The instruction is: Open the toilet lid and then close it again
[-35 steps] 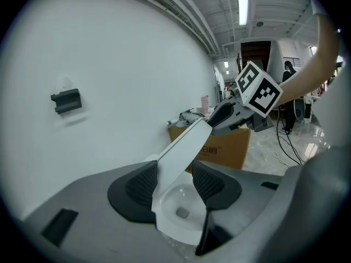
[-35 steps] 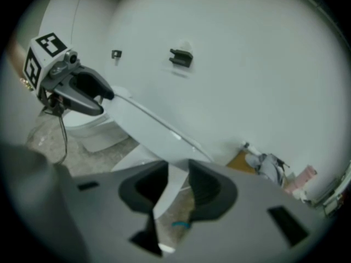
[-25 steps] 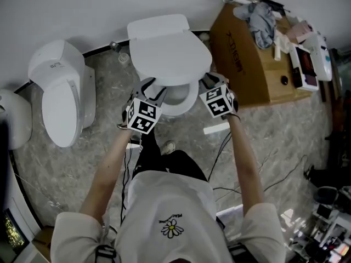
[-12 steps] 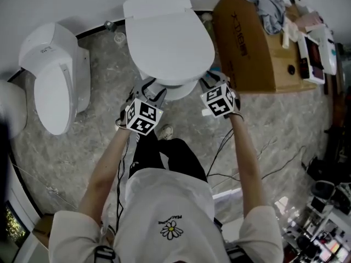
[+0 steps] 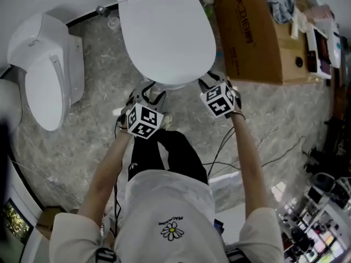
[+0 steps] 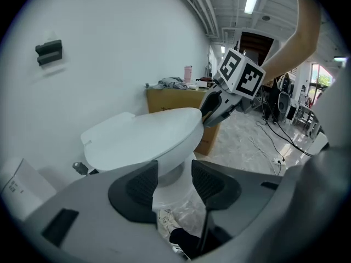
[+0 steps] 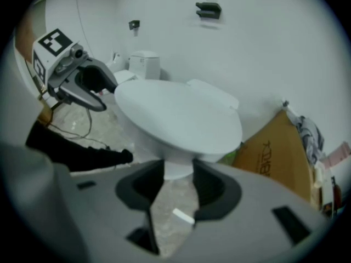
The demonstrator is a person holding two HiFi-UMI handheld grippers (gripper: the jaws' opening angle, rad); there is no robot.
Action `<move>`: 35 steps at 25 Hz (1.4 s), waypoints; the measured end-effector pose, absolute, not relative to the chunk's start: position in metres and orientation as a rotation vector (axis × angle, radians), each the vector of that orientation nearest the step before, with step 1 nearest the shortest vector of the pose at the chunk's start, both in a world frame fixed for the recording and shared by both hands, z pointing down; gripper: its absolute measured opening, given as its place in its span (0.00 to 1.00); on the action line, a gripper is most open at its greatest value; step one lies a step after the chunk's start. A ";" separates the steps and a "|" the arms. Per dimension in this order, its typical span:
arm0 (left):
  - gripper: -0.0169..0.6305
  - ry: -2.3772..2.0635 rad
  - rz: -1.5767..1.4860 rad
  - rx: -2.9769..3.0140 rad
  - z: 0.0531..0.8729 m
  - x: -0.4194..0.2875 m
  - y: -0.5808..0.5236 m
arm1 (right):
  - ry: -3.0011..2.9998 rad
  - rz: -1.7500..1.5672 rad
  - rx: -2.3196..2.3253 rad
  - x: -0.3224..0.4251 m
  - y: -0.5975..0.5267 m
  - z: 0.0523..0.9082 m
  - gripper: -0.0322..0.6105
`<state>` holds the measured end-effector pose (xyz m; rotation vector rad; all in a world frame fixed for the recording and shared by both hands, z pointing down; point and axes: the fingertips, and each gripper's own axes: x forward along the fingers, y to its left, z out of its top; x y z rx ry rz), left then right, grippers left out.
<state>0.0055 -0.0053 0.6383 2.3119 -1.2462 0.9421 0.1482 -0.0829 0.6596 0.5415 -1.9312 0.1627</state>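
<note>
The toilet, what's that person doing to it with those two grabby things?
A person holds a gripper in each hand at the front of the toilet. The toilet lid lies down, closed over the bowl. The left gripper and the right gripper sit by the lid's front edge, one at each side. Both have their jaws apart with nothing held; the right one's jaws have just been opening.
</note>
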 end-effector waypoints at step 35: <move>0.32 -0.902 1.163 2.110 0.824 0.019 0.036 | -1.815 0.421 0.518 0.164 -0.049 0.825 0.33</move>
